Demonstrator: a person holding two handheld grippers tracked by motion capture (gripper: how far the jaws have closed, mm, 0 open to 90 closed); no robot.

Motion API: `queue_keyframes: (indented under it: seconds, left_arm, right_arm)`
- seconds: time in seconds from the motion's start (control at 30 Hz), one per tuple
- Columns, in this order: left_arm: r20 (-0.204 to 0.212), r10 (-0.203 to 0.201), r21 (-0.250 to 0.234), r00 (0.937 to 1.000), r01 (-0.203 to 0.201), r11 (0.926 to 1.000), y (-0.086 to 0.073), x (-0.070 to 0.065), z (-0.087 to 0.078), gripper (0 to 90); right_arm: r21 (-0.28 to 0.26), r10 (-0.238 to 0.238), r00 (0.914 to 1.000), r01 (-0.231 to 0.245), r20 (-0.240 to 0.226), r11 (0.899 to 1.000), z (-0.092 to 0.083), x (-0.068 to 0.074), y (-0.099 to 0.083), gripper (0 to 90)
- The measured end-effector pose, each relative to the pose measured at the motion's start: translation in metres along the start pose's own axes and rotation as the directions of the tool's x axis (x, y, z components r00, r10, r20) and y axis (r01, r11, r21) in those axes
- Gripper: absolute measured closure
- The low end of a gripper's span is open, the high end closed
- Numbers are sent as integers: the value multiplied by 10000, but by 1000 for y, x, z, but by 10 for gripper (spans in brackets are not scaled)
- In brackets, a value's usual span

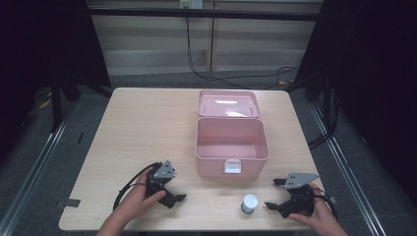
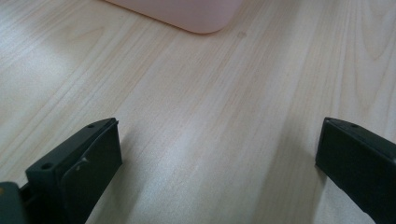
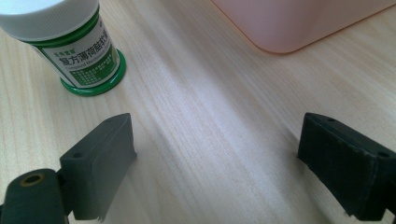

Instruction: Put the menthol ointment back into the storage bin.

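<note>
Two grippers were in my hands, and neither held anything, so the work had barely begun. On the left, my left gripper [image 1: 176, 194] rested low over the table [image 1: 142, 128] near its front edge, its jaws spread wide with only bare wood between them; in the left gripper view a corner of the pink box [image 2: 187, 14] lay ahead. In the middle, that pink box [image 1: 231, 147] stood open and looked empty, its lid [image 1: 228, 103] thrown back behind it, so I judged the opening step was done. Just in front of the box's right corner stood the small green bottle [image 1: 249, 203] with a white cap, upright on the table. At the right, my right gripper [image 1: 274, 193] sat just beside the bottle, jaws fully spread and not touching it. By my reckoning, grasping the bottle, placing it in the box and perhaps closing the lid all remained.
</note>
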State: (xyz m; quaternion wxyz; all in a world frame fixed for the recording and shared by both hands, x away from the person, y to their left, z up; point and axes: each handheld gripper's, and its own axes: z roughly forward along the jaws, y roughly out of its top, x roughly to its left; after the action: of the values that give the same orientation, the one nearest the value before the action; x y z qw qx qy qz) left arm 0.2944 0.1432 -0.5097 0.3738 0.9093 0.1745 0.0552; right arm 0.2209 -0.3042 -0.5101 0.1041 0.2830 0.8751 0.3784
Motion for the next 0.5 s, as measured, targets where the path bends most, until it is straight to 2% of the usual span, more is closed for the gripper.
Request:
queue_keyframes:
  seconds: [0.13,0.2,0.33,0.37,0.4,0.5]
  left_arm:
    - [1,-5,-16,10000,5,10000,0,0,0,0]
    - [1,-8,-5,10000,8,10000,0,0,0,0]
    - [0,0,2,10000,0,10000,0,0,0,0]
    - [0,0,2,10000,0,10000,0,0,0,0]
    - [0,-3,-5,10000,3,10000,0,0,0,0]
    - [0,-4,-3,10000,4,10000,0,0,0,0]
  right_arm:
    - [-1,106,9999,-106,55,9999,0,1,0,102]
    - [497,124,9999,-128,84,9987,-1,2,5,104]
    - [1537,88,10000,-92,34,9881,-3,3,16,140]
    - [1537,88,10000,-92,34,9881,-3,3,16,140]
    - [1981,-34,9999,53,-98,9802,-3,4,20,153]
    - [2673,-39,9987,176,-517,9634,-3,8,29,188]
